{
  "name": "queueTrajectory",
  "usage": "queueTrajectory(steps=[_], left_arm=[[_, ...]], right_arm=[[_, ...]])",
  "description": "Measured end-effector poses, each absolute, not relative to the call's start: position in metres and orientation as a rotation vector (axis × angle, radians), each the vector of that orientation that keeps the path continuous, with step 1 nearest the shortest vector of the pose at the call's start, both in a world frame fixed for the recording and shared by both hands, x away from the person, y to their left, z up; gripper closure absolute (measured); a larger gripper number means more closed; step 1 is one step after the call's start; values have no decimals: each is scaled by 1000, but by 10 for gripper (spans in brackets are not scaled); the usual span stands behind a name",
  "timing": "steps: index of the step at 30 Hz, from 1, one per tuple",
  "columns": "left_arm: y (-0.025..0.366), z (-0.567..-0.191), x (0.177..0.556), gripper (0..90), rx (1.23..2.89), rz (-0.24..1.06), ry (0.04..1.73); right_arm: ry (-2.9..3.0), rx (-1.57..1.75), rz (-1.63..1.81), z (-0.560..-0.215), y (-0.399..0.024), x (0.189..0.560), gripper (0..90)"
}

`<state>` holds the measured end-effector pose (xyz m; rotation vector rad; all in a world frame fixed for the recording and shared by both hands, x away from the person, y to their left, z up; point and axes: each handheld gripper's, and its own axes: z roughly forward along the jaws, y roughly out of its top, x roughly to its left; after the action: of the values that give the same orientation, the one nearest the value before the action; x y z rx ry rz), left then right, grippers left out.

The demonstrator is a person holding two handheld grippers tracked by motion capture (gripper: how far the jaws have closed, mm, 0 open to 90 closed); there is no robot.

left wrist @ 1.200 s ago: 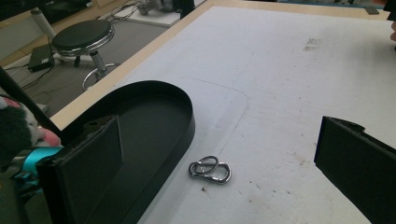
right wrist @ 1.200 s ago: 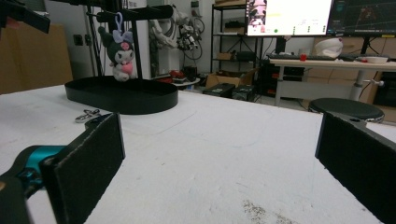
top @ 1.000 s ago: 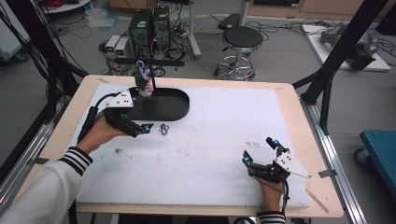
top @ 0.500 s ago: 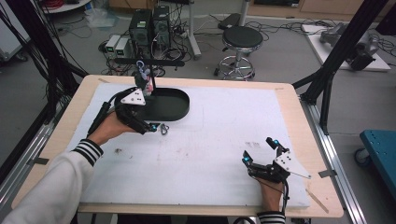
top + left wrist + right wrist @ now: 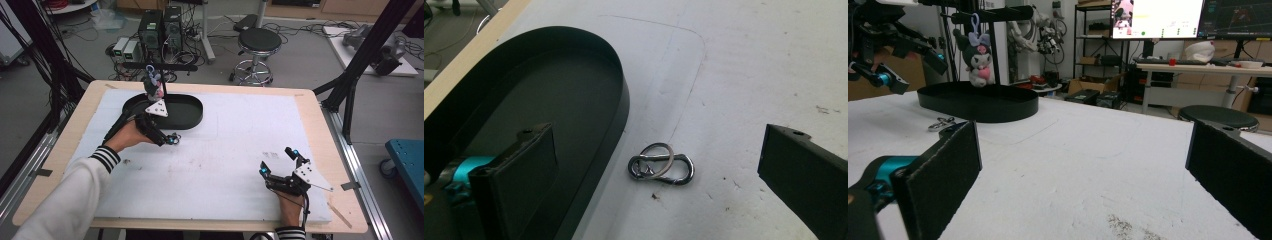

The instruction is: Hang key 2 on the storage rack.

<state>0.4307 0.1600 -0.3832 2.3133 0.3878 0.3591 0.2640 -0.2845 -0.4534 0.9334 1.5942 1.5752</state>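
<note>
A small metal carabiner with a ring [image 5: 661,165] lies on the white table cover, just outside the rim of a black oval tray [image 5: 621,100]. My left gripper [image 5: 658,150] hovers over it, open, with one jaw above the tray's edge and the other out over the cover. From above, the left gripper [image 5: 170,137] sits at the tray's [image 5: 192,117] near rim and hides the carabiner. My right gripper [image 5: 278,161] rests open and empty at the front right of the table. From its own view, the right gripper [image 5: 1083,150] faces the carabiner [image 5: 940,122] and the tray [image 5: 978,106] from afar.
A dark plush toy [image 5: 152,85] hangs from a black stand that rises out of the tray, also seen as plush toy [image 5: 977,62]. White foam cover [image 5: 235,140] spans the wooden table. A stool [image 5: 257,42] and computers stand on the floor beyond.
My left gripper has slid right along the tray's near side and now sits over the carabiner. The right gripper has stayed still.
</note>
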Motion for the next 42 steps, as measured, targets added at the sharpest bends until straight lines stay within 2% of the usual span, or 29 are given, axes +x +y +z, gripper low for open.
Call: queueTrajectory(steps=[9,12,21,26,36,40,42], left_arm=[[153,-395,434,34,2371,324,387],[149,-399,433,113,2374,312,369],[142,-407,435,125,2428,300,348],[143,-409,436,202,2439,291,353],[144,-410,438,282,2459,290,360],[144,-411,437,370,2467,295,355],[145,-411,437,384,2472,293,349]], right_arm=[[1596,933,1574,-453,-285,264,6],[1597,932,1574,-453,-285,264,6],[1596,931,1574,-453,-285,264,6],[1597,935,1574,-453,-285,264,6],[1597,935,1574,-453,-285,264,6],[1596,936,1574,-453,-285,264,6],[1597,939,1574,-453,-285,264,6]])
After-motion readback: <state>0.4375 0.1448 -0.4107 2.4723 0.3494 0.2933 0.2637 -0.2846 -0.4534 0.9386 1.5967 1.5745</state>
